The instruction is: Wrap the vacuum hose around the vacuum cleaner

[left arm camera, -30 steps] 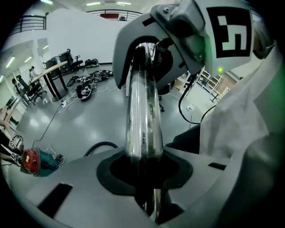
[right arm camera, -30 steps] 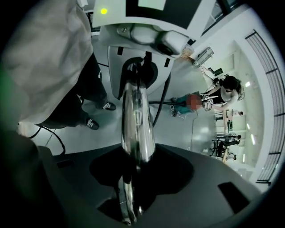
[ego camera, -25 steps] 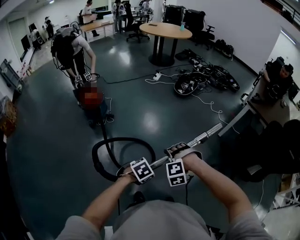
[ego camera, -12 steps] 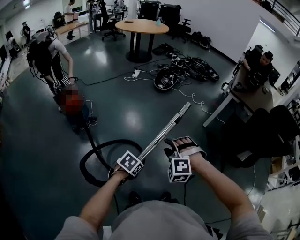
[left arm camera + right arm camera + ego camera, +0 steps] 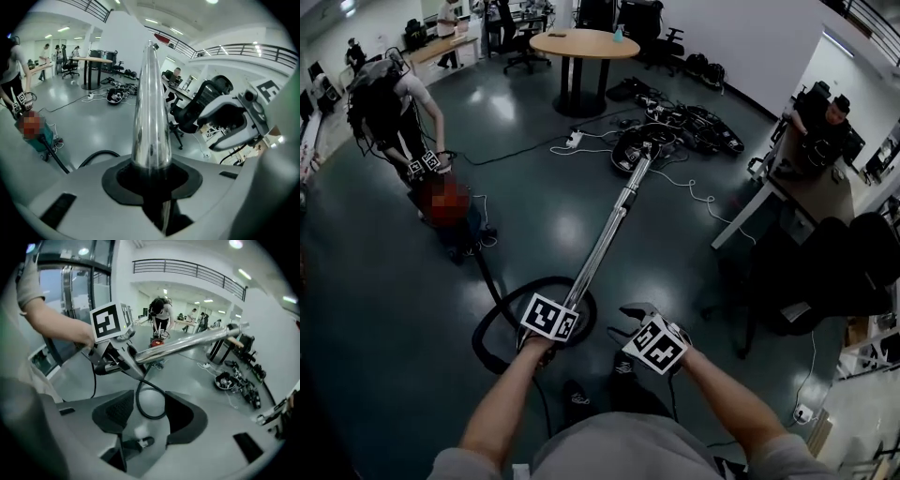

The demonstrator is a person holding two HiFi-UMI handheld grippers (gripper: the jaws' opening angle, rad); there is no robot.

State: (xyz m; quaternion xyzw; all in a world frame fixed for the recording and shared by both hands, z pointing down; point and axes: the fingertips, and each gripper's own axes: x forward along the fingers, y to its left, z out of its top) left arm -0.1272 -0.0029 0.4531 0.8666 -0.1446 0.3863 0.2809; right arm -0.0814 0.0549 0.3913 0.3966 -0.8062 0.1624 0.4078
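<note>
The left hand-held gripper [image 5: 152,176] clamped the metal wand [image 5: 609,230], which had swung from sideways to pointing ahead. The right hand-held gripper [image 5: 145,420] had just spread off it, empty. The hose [image 5: 487,319] lay looped on the floor, unwrapped, trailing to the vacuum cleaner [image 5: 467,234] beyond.

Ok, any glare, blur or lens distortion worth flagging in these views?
Head view: fisheye bends the room's edges; bright glare patches on the glossy floor. Left gripper view: the shiny metal wand looms swollen near the lens. Right gripper view: black vignetted corners, balcony railing bowed.
</note>
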